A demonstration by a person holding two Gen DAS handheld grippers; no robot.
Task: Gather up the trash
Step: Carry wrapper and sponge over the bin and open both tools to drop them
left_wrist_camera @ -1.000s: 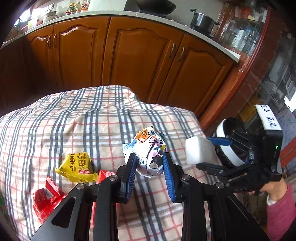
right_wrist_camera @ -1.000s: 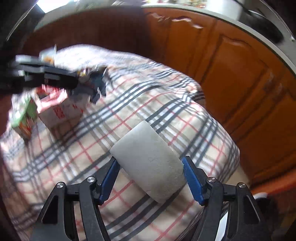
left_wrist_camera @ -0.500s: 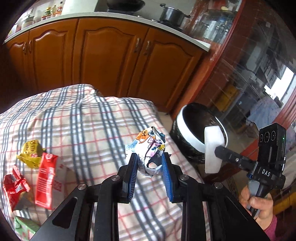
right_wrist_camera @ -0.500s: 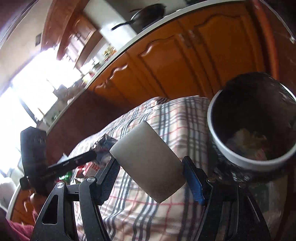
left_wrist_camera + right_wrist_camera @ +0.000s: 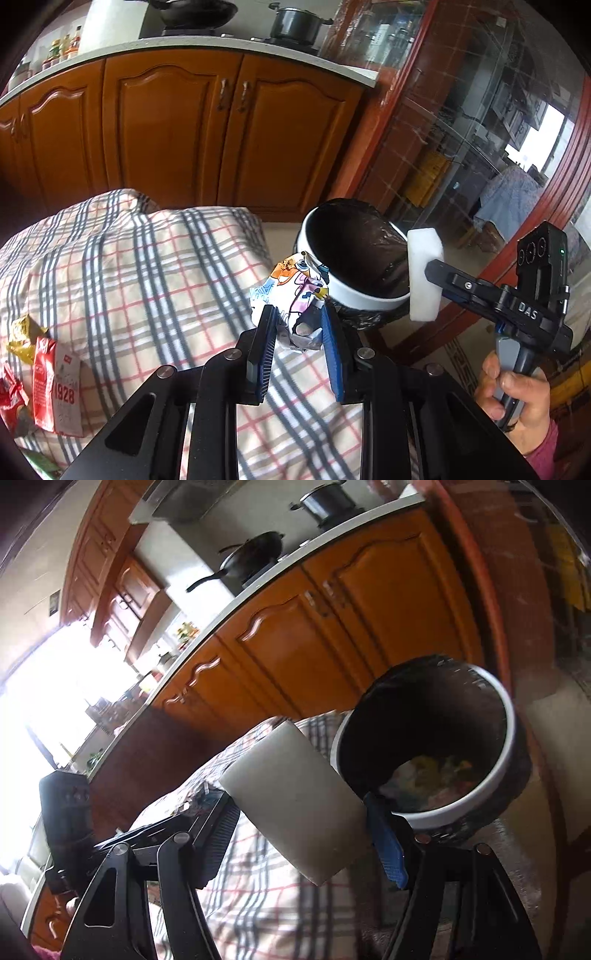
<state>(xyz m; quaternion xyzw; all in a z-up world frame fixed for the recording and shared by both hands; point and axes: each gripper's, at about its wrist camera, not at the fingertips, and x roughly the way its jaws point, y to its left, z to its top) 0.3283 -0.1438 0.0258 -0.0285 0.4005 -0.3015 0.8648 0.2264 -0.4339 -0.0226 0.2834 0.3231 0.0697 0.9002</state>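
Note:
My left gripper [image 5: 297, 325] is shut on a crumpled cartoon-printed wrapper [image 5: 290, 291] and holds it above the table's right end, just short of the bin's near rim. The trash bin [image 5: 354, 295] has a white rim and a black liner; in the right wrist view the bin [image 5: 506, 738] holds colourful trash at the bottom. My right gripper [image 5: 303, 816] is shut on a white foam block [image 5: 295, 801], held beside the bin's rim. The block [image 5: 423, 273] also shows in the left wrist view at the bin's right side.
A plaid cloth [image 5: 129, 277] covers the table. Red and yellow wrappers [image 5: 55, 384] lie at its left end. Wooden cabinets [image 5: 184, 129] with a countertop, pan and pot stand behind. A glass door [image 5: 480, 147] is to the right.
Both grippers have moved right toward the bin with their loads. The bin has come fully into view, and the wrapper now sits at its near rim.

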